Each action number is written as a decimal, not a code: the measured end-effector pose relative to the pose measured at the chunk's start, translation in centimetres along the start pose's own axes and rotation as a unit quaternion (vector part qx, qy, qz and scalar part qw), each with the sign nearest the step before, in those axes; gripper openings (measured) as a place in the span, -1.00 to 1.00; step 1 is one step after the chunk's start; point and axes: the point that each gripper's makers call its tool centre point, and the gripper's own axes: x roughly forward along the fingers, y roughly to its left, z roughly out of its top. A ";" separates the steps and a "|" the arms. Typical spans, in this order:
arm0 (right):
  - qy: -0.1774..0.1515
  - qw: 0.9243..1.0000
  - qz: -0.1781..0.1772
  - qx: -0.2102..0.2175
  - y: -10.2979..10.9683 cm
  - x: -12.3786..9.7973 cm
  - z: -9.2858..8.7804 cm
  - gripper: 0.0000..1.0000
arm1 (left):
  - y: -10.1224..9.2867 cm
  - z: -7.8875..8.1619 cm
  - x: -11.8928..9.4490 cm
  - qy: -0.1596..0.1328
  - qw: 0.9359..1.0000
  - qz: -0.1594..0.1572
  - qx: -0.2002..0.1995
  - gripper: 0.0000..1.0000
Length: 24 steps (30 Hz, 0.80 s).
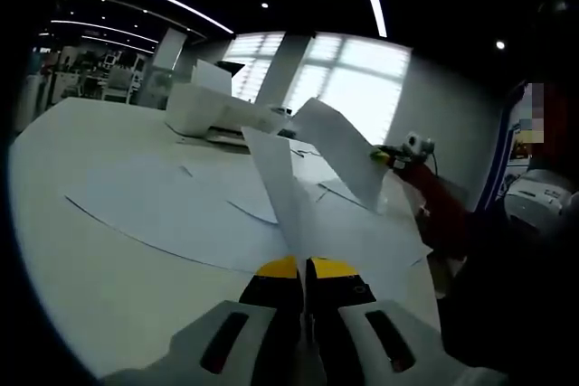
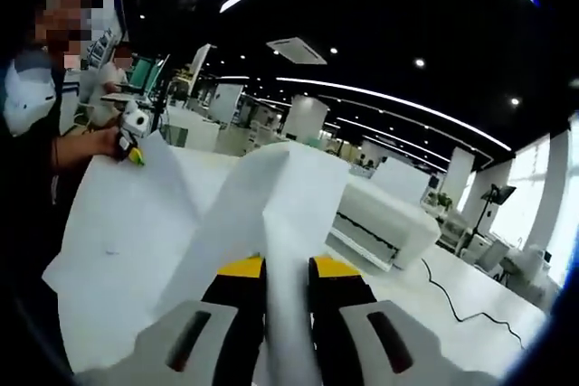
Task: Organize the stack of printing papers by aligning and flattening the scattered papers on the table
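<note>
My left gripper is shut on the near edge of a white sheet of paper that stands up off the table. At its far end the sheet bends into a raised flap, where my right gripper grips it. In the right gripper view, the right gripper is shut on the curled paper. Its far corner is held by the left gripper in a person's hand. More white sheets lie scattered flat on the white table.
A white printer stands at the table's far side, also visible as the printer in the right gripper view, with a black cable trailing beside it. A person's sleeve reaches in from the right.
</note>
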 end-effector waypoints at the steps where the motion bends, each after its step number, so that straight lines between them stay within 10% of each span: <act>1: -0.004 1.000 0.008 -0.008 0.2 0.1 0.2 -0.71 | 0.0 0.0 0.0 0.000 1.000 0.000 0.000 -0.87; 24: -0.036 0.976 0.151 -0.151 6.2 7.0 3.2 -0.72 | -0.1 0.3 -0.2 -0.007 1.000 -0.011 -0.003 -0.86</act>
